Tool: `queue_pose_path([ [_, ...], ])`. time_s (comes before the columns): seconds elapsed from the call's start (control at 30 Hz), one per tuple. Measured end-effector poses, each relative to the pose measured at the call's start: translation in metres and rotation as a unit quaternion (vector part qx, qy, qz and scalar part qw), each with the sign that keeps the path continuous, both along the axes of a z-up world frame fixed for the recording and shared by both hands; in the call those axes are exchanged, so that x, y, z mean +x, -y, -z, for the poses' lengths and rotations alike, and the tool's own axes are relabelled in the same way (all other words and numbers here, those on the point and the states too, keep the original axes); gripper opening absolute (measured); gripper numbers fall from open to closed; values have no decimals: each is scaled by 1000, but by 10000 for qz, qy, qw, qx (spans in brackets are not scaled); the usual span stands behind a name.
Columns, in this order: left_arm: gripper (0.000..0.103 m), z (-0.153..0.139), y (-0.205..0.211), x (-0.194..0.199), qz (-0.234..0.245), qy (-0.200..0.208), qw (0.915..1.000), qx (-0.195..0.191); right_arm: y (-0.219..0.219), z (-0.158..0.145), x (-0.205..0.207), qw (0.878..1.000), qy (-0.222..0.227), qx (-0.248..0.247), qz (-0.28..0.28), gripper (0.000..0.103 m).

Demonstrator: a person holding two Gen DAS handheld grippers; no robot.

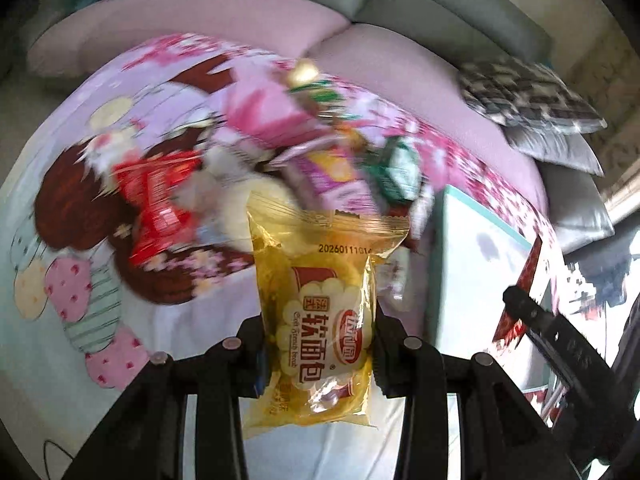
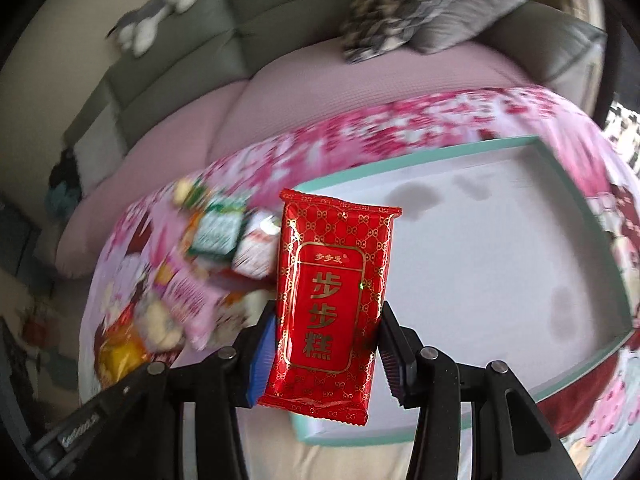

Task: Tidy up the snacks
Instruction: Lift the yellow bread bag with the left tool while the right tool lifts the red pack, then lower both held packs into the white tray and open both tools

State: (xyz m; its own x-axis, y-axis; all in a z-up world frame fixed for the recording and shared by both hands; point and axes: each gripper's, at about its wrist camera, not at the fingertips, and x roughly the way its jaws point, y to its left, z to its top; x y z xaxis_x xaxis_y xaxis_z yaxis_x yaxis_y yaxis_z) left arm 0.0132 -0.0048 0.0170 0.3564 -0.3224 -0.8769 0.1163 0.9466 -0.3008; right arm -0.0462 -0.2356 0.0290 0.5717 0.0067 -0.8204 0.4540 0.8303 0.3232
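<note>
My left gripper is shut on a yellow soft-bread packet and holds it up above the patterned blanket. My right gripper is shut on a red cake packet, held over the near left corner of a white tray with a teal rim. The tray looks empty inside. A heap of loose snack packets lies on the blanket beyond the left gripper; the heap also shows left of the red packet in the right wrist view. The tray's edge shows right of the heap.
A pink and floral blanket covers the surface. A pink-covered grey sofa stands behind, with grey and patterned cushions and a plush toy. The right gripper's body shows at the left view's right edge.
</note>
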Motion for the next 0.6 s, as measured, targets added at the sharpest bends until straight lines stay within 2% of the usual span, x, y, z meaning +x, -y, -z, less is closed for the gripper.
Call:
queue_pose_path([
  [0.2, 41, -12, 54, 5, 652, 83, 9978, -107, 56, 1, -20, 9966, -83, 32, 813, 50],
  [0.4, 41, -23, 118, 8, 1361, 277, 9902, -166, 104, 11, -41, 9873, -380, -207, 1527, 50],
  [0.6, 41, -12, 169, 19, 1799, 61, 9834, -215, 145, 24, -65, 9742, -676, -258, 2139, 50],
])
